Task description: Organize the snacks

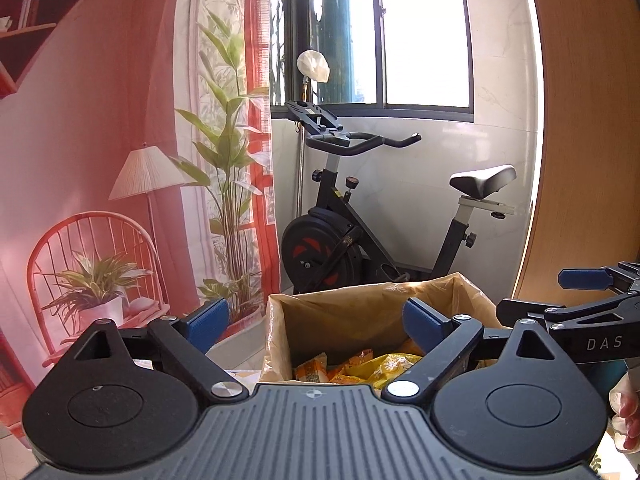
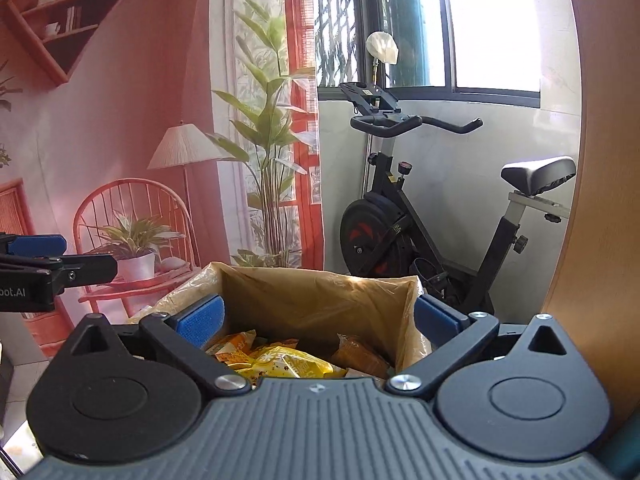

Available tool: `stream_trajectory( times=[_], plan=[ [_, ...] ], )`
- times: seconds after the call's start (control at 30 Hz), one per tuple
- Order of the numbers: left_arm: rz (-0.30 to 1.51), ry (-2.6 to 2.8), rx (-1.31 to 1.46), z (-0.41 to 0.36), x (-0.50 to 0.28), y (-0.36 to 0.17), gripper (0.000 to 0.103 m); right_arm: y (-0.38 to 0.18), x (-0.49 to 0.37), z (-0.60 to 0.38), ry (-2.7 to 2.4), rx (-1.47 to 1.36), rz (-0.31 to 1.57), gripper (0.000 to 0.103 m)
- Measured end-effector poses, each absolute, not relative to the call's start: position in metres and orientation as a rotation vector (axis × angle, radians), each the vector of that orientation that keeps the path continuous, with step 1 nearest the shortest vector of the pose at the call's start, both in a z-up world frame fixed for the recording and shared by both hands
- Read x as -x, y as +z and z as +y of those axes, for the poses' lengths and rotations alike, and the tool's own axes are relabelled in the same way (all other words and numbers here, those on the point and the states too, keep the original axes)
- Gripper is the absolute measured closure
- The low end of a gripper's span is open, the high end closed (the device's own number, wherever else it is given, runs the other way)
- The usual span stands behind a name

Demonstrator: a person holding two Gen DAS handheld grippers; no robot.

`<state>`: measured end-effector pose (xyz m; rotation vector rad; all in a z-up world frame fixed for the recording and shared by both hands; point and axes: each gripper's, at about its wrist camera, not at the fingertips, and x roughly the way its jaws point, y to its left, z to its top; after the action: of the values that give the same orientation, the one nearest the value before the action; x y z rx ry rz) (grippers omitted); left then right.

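Observation:
A brown cardboard box (image 1: 340, 320) lined with clear plastic stands ahead of both grippers; it also shows in the right wrist view (image 2: 312, 300). Inside lie several yellow and orange snack packets (image 1: 360, 368) (image 2: 280, 362). My left gripper (image 1: 316, 326) is open and empty, raised just before the box's near side. My right gripper (image 2: 318, 320) is open and empty, raised over the box's near edge. The right gripper's fingers (image 1: 584, 280) show at the right of the left wrist view, and the left gripper's fingers (image 2: 36, 246) at the left of the right wrist view.
A black exercise bike (image 1: 360, 232) stands behind the box under a window. A printed backdrop (image 1: 100, 160) with a chair, lamp and plants hangs at the left. A wooden panel (image 1: 592, 120) rises at the right.

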<state>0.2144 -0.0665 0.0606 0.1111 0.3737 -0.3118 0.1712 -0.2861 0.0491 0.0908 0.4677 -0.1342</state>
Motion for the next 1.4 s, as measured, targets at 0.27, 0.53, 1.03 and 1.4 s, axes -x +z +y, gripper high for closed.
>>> stream_trajectory(
  times=[0.27, 0.53, 1.03, 1.4],
  plan=[
    [0.349, -0.259, -0.117, -0.053, -0.171, 0.082, 0.006, 0.072, -0.132, -0.250, -0.133, -0.083, 0.423, 0.000],
    [0.326, -0.242, -0.083, -0.043, -0.142, 0.088, 0.005, 0.085, -0.106, -0.230, -0.126, -0.094, 0.385, 0.000],
    [0.321, -0.193, -0.058, -0.031, -0.129, 0.088, 0.005, 0.080, -0.091, -0.223, -0.132, -0.116, 0.400, 0.000],
    [0.313, -0.156, -0.059, -0.029, -0.123, 0.088, 0.005, 0.079, -0.092, -0.220, -0.117, -0.116, 0.404, 0.000]
  ],
)
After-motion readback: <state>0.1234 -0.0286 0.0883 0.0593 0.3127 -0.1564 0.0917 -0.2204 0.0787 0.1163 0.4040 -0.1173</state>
